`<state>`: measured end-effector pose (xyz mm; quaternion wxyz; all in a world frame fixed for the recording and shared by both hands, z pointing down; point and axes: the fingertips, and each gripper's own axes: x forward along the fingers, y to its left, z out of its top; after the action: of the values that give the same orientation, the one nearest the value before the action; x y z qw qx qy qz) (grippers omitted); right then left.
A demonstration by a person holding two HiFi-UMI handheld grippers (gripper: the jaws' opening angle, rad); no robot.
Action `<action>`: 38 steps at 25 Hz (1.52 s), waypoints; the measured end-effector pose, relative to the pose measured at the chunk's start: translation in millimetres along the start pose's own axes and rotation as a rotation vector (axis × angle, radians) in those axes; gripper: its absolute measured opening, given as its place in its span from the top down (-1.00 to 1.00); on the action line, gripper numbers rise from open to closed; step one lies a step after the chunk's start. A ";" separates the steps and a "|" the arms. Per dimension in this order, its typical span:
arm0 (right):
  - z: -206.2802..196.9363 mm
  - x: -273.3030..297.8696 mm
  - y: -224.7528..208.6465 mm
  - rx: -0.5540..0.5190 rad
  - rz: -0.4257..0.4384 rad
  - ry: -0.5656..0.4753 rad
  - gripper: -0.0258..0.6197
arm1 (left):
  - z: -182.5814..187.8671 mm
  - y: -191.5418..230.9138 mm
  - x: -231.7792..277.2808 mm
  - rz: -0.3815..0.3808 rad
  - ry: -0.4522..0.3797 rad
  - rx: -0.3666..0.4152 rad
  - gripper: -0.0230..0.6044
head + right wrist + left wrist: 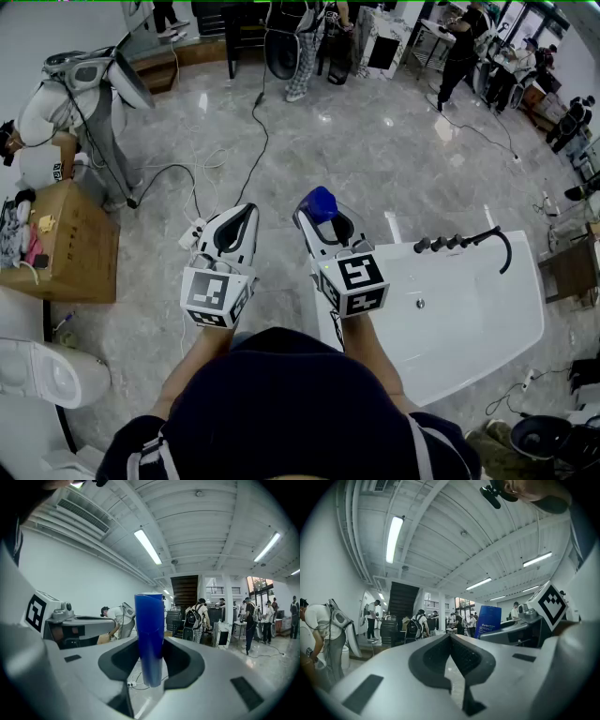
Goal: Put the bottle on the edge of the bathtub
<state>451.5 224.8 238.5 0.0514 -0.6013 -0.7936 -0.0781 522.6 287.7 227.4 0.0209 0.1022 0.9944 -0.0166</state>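
Observation:
My right gripper (322, 214) is shut on a blue bottle (321, 202), which it holds above the floor just off the left end of the white bathtub (527, 298). In the right gripper view the bottle (150, 620) stands upright between the jaws of this gripper (151, 643), with both pads pressed against it. My left gripper (246, 212) hovers beside it on the left, shut and holding nothing. In the left gripper view its tips meet (450, 637), and the bottle (488, 622) shows off to the right.
A black faucet set (464, 242) sits on the tub's far rim. A cardboard box (66, 248) and a toilet (42, 375) are on the left. Cables and a power strip (192, 232) lie on the marble floor. A person (56, 112) bends at the far left, and several others stand at the back.

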 end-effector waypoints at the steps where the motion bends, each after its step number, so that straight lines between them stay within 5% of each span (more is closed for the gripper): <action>1: -1.6 0.8 -5.0 -0.005 -0.006 0.000 0.41 | -0.5 -1.2 4.1 -0.004 0.000 0.002 0.85; 19: -15.8 41.0 -53.5 0.025 -0.095 -0.020 0.40 | -11.0 27.6 69.1 -0.093 -0.005 -0.010 0.85; 38: 8.1 225.7 -197.6 0.037 -0.405 -0.040 0.40 | -34.4 146.3 311.0 -0.410 -0.046 -0.039 0.85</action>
<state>200.1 387.5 257.9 0.0300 -0.4299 -0.9004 -0.0601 246.9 495.2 243.6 0.0420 -0.1033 0.9938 -0.0034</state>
